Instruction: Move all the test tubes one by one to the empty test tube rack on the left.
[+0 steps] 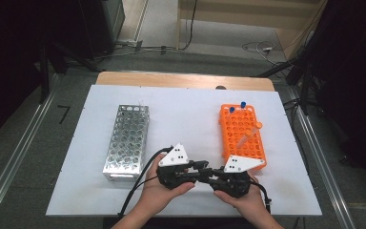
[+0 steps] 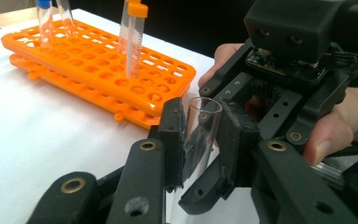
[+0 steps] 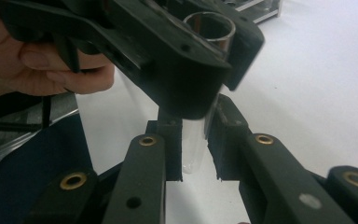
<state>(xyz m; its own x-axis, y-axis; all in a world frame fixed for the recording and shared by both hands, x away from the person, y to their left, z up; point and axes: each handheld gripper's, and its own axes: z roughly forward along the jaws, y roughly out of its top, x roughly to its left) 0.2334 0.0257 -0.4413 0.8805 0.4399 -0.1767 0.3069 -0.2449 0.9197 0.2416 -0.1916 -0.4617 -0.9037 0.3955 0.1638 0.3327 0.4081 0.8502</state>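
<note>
Near the front edge of the counter point(image 1: 181, 119), about midway along it, the two tongs meet tip to tip around one clear glass tube point(image 2: 200, 135). The left tongs point(image 1: 205, 168) are clenched on the tube: in the left gripper view their pads point(image 2: 173, 135) press on both sides of the glass just below its open mouth. The right tongs point(image 1: 213, 177) grasp the same tube lower down; in the right gripper view the rounded bottom end point(image 3: 192, 154) sits between their pads point(image 3: 170, 144), though blur there makes the contact on the far pad hard to judge. The tube stands roughly upright, open end up, and is held off the white surface.

Toward the right edge of the counter lies an orange rack point(image 1: 243, 136), with two blue-capped tubes point(image 1: 237, 108) at its far end and an orange-capped tube point(image 1: 249, 134) leaning in the middle. Toward the left edge stands a metal rack point(image 1: 126, 140), lengthwise from front to back. Each hand point(image 1: 159, 191) wraps its own gripper body from below.
</note>
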